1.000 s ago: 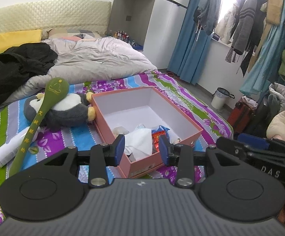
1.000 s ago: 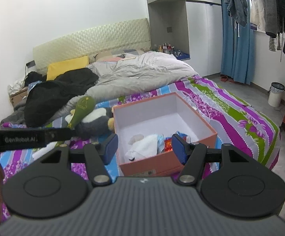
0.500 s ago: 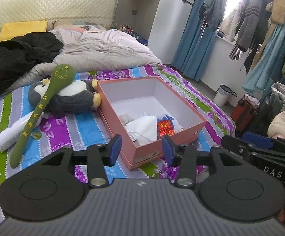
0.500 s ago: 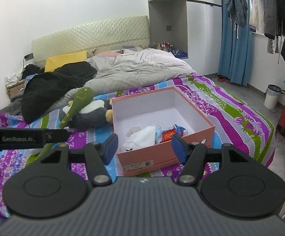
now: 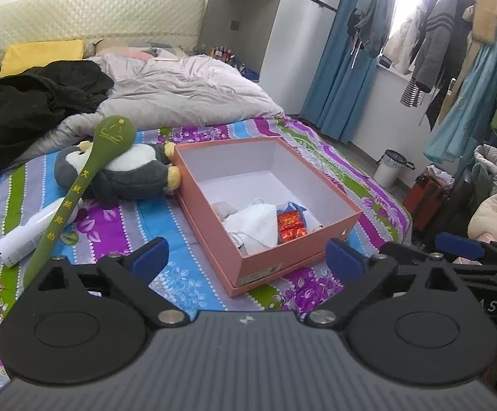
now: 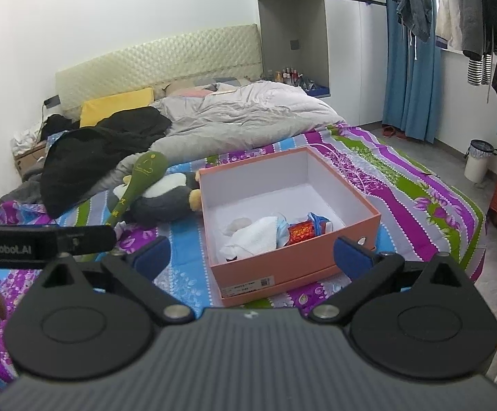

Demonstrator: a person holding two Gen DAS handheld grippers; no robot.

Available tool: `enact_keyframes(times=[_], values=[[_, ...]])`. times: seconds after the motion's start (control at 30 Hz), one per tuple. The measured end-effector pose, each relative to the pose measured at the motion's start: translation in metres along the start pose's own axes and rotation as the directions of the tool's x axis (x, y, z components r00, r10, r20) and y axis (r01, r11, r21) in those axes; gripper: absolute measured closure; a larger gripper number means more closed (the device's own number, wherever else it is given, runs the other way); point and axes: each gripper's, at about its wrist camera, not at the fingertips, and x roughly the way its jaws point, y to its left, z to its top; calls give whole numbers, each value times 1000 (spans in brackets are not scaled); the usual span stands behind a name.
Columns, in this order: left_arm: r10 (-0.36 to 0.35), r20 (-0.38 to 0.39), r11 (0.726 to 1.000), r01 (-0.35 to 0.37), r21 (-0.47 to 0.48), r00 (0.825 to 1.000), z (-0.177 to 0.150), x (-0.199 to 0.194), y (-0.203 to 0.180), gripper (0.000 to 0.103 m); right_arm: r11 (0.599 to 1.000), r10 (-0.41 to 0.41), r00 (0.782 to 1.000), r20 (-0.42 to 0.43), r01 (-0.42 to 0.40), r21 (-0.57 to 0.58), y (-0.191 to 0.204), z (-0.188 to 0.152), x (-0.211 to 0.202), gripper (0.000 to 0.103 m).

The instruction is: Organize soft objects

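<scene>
Pink cardboard box [image 5: 293,257] sits open on the striped bedspread [image 5: 118,226], plush penguin [image 5: 128,174] touching its far-left wall, while both grippers [image 5: 246,262] [image 6: 251,257], jaws just opened wide, hold nothing.

Salmon-pink box [image 5: 293,257], grey-and-white plush penguin [image 5: 128,171], olive-green plush spoon [image 5: 77,188], purple-blue-green striped floral bedsheet [image 5: 186,284]

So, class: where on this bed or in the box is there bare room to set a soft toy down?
Free: the back half of the pink box, behind the white cloth and red packet; the striped bedspread before the box; the strip at its right. Crowded: left of the box, where the penguin plush, green plush spoon and white tube lie.
</scene>
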Motion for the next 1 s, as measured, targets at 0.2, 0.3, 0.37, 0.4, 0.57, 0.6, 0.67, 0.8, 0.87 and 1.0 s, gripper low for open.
enact_keyframes(times=[0.2,0.3,0.37,0.4,0.57,0.6,0.67,0.8,0.87,1.0], values=[[13,-10,1000,-13,-1,1000,1,1,1,1,1000,-18,1000,-6,18,-2,0,-2,1,0],[17,-16,1000,-18,-7,1000,2,2,0,0,1000,-22,1000,-6,22,0,-1,-3,1,0],[25,-26,1000,-25,-5,999,2,3,0,0,1000,-25,1000,-5,25,3,-1,-3,1,0],[26,-29,1000,-27,-5,999,2,3,0,0,1000,-25,1000,-5,25,4,-1,-2,2,0],[26,-39,1000,-27,-2,999,3,6,-2,0,1000,-28,1000,-10,28,8,-2,-3,2,0],[24,-41,1000,-24,-1,999,3,6,-2,0,1000,-29,1000,-11,29,9,-3,-3,3,0],[18,-39,1000,-18,5,999,3,6,-3,0,999,-32,999,-11,32,12,-4,-3,3,0],[20,-36,1000,-20,6,999,3,7,-4,0,999,-35,999,-13,35,13,-5,-3,4,0],[22,-37,1000,-22,3,999,4,8,-3,0,999,-38,999,-12,38,14,-6,-3,4,0],[26,-37,1000,-26,6,999,4,8,-4,0,999,-37,999,-14,38,19,-6,-3,4,0]])
